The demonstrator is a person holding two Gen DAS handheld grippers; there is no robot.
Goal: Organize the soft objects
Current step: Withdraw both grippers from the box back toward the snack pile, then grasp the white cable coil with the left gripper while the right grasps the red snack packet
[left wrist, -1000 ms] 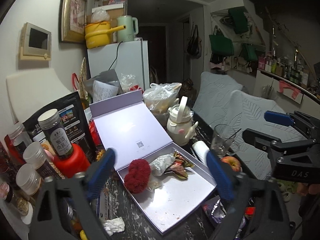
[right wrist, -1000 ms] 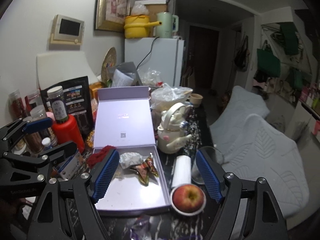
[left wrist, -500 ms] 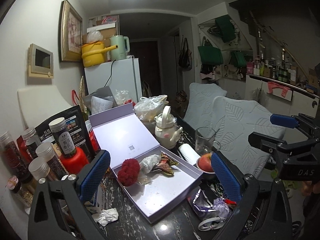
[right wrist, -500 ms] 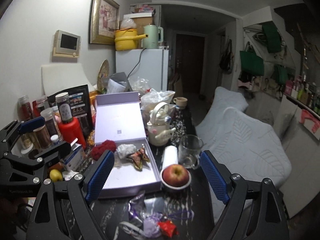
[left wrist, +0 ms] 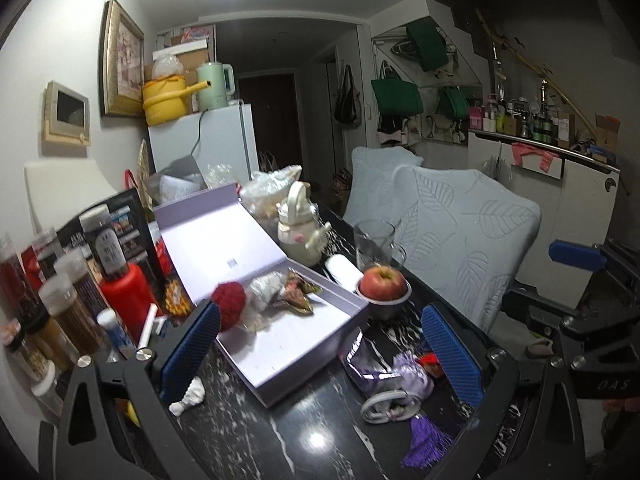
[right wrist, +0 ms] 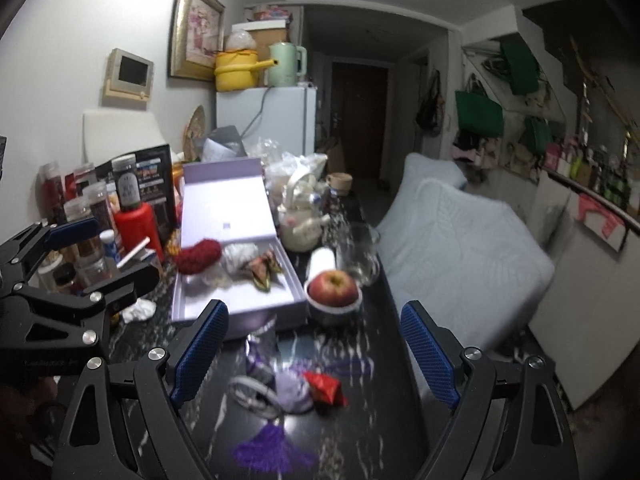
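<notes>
An open lilac box [left wrist: 304, 344] [right wrist: 240, 300] lies on the dark marble table. In it lie a red woolly ball [left wrist: 229, 306] [right wrist: 199, 255], a crumpled silver wrap [left wrist: 267, 285] [right wrist: 236, 254] and a patterned pouch [left wrist: 297, 293] [right wrist: 264, 268]. In front of the box lie a purple pouch with tassel [left wrist: 404, 376] [right wrist: 292, 390] and a small red item [right wrist: 325, 386]. My left gripper [left wrist: 320, 348] is open and empty, held back above the table's near end. My right gripper [right wrist: 314, 350] is open and empty over the purple pouch.
An apple in a bowl [left wrist: 383, 280] [right wrist: 334, 290], a glass mug [left wrist: 376, 240], a white roll [left wrist: 340, 268] and a cream teapot [left wrist: 300, 232] stand right of the box. Jars and a red bottle [left wrist: 124, 288] crowd the left. A crumpled tissue [left wrist: 190, 394] lies near left. Cushioned chairs [left wrist: 460, 232] stand right.
Both grippers have drawn back and up from the box. The purple pouch and the table's near end have come into view. Both stay open.
</notes>
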